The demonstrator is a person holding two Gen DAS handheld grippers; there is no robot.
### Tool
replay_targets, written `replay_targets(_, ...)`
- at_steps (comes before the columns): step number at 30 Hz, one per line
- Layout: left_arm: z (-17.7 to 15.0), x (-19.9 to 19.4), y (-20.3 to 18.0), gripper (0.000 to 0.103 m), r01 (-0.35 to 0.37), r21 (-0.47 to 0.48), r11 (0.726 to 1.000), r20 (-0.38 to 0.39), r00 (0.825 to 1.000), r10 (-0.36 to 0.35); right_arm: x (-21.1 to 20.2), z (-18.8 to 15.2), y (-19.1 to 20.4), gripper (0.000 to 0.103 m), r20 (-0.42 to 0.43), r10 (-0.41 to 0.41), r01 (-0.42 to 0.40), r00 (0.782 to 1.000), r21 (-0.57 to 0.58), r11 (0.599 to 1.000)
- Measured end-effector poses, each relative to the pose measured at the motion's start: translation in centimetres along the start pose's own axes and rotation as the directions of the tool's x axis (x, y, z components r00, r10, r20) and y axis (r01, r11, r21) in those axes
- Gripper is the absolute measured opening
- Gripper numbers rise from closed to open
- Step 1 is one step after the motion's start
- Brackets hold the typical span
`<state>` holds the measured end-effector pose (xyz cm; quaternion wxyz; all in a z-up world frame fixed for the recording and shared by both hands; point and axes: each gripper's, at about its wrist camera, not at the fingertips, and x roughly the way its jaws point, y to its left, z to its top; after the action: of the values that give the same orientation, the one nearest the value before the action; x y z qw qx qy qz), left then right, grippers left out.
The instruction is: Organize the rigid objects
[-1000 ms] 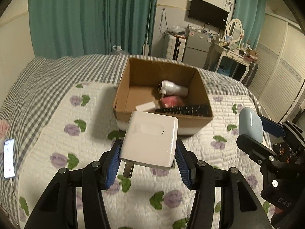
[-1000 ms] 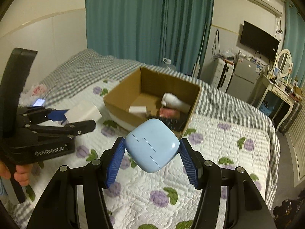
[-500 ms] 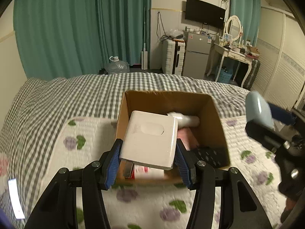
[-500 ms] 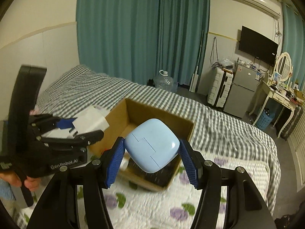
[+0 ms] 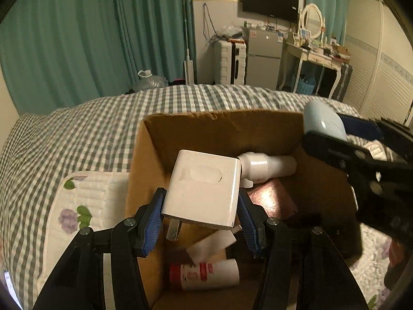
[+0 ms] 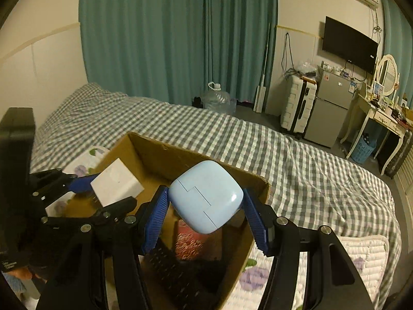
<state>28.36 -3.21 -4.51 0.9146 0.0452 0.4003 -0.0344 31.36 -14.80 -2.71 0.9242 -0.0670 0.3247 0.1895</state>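
My left gripper (image 5: 201, 206) is shut on a white plug adapter (image 5: 204, 188) and holds it above the open cardboard box (image 5: 222, 129). My right gripper (image 6: 206, 206) is shut on a light blue earbud case (image 6: 206, 196), also above the box (image 6: 152, 152). The case shows at the right of the left wrist view (image 5: 322, 121); the adapter shows at the left of the right wrist view (image 6: 116, 183). Inside the box lie a white bottle (image 5: 265, 168), a pink item (image 5: 271, 199), a red-labelled tube (image 5: 206, 273) and a black remote (image 6: 167, 266).
The box stands on a bed with a grey checked cover (image 5: 77, 129) and a floral quilt (image 5: 85, 201). Teal curtains (image 6: 167, 38), a suitcase (image 6: 296, 108), a small fridge (image 6: 330, 108) and a dressing table (image 6: 382, 118) stand beyond the bed.
Both grippers have moved forward from in front of the box to above its inside, each still holding its object. The box now fills the lower part of both views.
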Motion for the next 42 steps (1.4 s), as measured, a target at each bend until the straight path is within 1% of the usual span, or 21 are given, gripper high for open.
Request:
replay_targets(3,0.2,1.0,0.0,0.055,-0.003,0.019,1.0,-0.002,1.0,0.003,1.3,0.2,-1.0,0.058,0.005,0.002,-0.002,1.0,0.02,1.0)
replay_targets(6,0.1,1.6,0.0,0.055,0.014,0.019,1.0,-0.008,1.0,-0.014,2.0,-0.6,-1.5,0.058,0.019,0.022,-0.022,1.0,0.038,0.999)
replay_targets(7,0.1,1.8,-0.1,0.057,0.023,0.02,1.0,-0.019,1.0,-0.023,2.1,-1.0,-1.5,0.058,0.024,0.023,-0.024,0.999,0.042,0.999)
replay_targets(9,0.1,1.3,-0.2,0.059,0.023,0.019,1.0,0.006,1.0,-0.024,2.1,-1.5,-1.4,0.066,0.029,0.011,-0.013,1.0,0.05,0.999)
replay_targets(10,0.1,1.0,-0.1,0.061,0.01,0.012,1.0,0.03,0.999,-0.011,1.9,-1.6,-1.5,0.074,0.034,0.011,-0.013,0.999,0.058,0.998)
replay_targets(11,0.0,0.8,-0.1,0.064,0.002,0.006,1.0,0.035,0.999,-0.002,1.8,-1.7,-1.5,0.076,0.037,0.023,-0.025,0.999,0.068,0.997)
replay_targets(12,0.1,0.8,-0.1,0.065,-0.001,0.0,1.0,0.031,1.0,0.001,1.5,-1.7,-1.4,0.077,0.035,0.026,-0.028,0.999,0.078,0.997)
replay_targets(14,0.0,0.9,0.0,0.065,0.002,-0.011,1.0,0.01,1.0,-0.002,1.2,-1.6,-1.4,0.079,0.031,0.001,-0.003,1.0,0.086,0.996)
replay_targets(16,-0.1,0.4,0.0,0.065,0.014,-0.027,1.0,0.009,1.0,-0.013,0.4,-1.5,-1.7,0.079,0.034,-0.016,0.012,0.999,0.097,0.995)
replay_targets(18,0.0,-0.3,0.1,0.065,0.02,-0.04,0.999,0.024,1.0,-0.019,-0.9,-1.5,-1.9,0.079,0.044,-0.018,0.013,0.999,0.108,0.994)
replay_targets(21,0.4,-2.1,0.1,0.065,0.032,-0.061,0.998,0.05,0.998,-0.029,-2.9,-1.5,-2.0,0.079,0.056,-0.046,0.041,0.997,0.096,0.995)
replay_targets(26,1.7,-6.9,-0.2,0.066,0.027,-0.076,0.997,0.128,0.992,-0.017,-7.4,-0.5,-2.0,0.081,0.09,-0.092,0.084,0.992,0.094,0.992)
replay_targets(27,1.9,-8.0,-0.3,0.067,0.027,-0.076,0.997,0.144,0.989,-0.016,-8.9,-0.2,-2.0,0.081,0.104,-0.104,0.095,0.989,0.092,0.991)
replay_targets(32,2.8,-13.9,-0.8,0.07,0.015,-0.07,0.997,0.235,0.972,0.002,-14.7,0.7,-1.0,0.088,0.173,-0.15,0.139,0.973,0.077,0.987)
replay_targets(35,2.6,-17.6,-1.2,0.072,0.014,-0.054,0.998,0.294,0.956,0.003,-17.9,0.6,-0.2,0.091,0.213,-0.175,0.163,0.961,0.074,0.984)
replay_targets(37,2.1,-19.4,-1.4,0.073,0.004,-0.043,0.999,0.325,0.946,0.01,-19.9,0.3,0.3,0.093,0.242,-0.191,0.178,0.951,0.075,0.981)
replay_targets(39,1.3,-21.6,-1.7,0.074,-0.019,-0.037,0.999,0.371,0.928,0.032,-21.8,0.0,0.8,0.097,0.276,-0.205,0.19,0.939,0.082,0.978)
replay_targets(40,0.8,-22.4,-1.6,0.075,-0.03,-0.035,0.999,0.397,0.917,0.042,-22.5,0.0,0.8,0.101,0.292,-0.21,0.193,0.933,0.087,0.977)
replay_targets(42,-0.3,-23.9,-1.5,0.078,-0.054,-0.045,0.997,0.455,0.888,0.069,-24.4,-0.7,1.1,0.103,0.341,-0.213,0.191,0.916,0.099,0.977)
